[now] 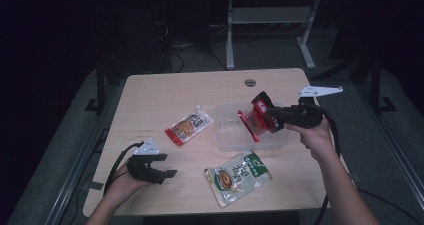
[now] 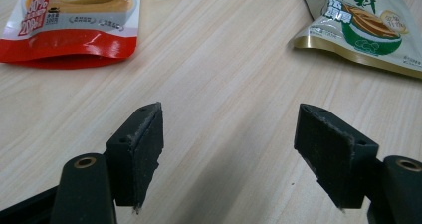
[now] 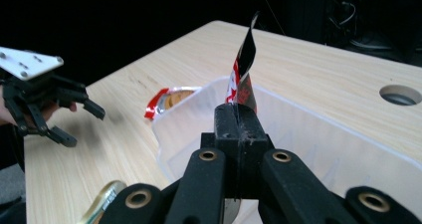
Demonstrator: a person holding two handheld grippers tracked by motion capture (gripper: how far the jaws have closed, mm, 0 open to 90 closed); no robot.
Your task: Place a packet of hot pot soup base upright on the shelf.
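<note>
High view: right gripper [image 1: 272, 116] is held over the clear plastic container [image 1: 227, 130] near the middle of the wooden table [image 1: 165, 92]. Its jaws are pressed together on a red and black packet [image 1: 257, 116], which hangs above the container's open top, tilted, not resting on the bottom as far as I can tell. The person's right hand [image 1: 312, 135] grips the tool from the table's right edge.

Right gripper view: the two jaws meet on the packet's lower edge; the packet [image 3: 244, 69] stands up thin and edge-on above them, the container wall [image 3: 189, 119] just behind and below.

Left gripper [image 1: 162, 166] sits low at the table's near left corner, jaws apart, nothing between them. Left gripper view confirms: both pads [image 2: 149, 149] spread wide over bare wood.

Two more packets lie flat on the table. A red and white pouch [image 1: 189, 127] is just left of the container, apart from it. A green and white pouch [image 1: 239, 177] lies in front of the container, near the front edge, well apart from the left gripper.
</note>
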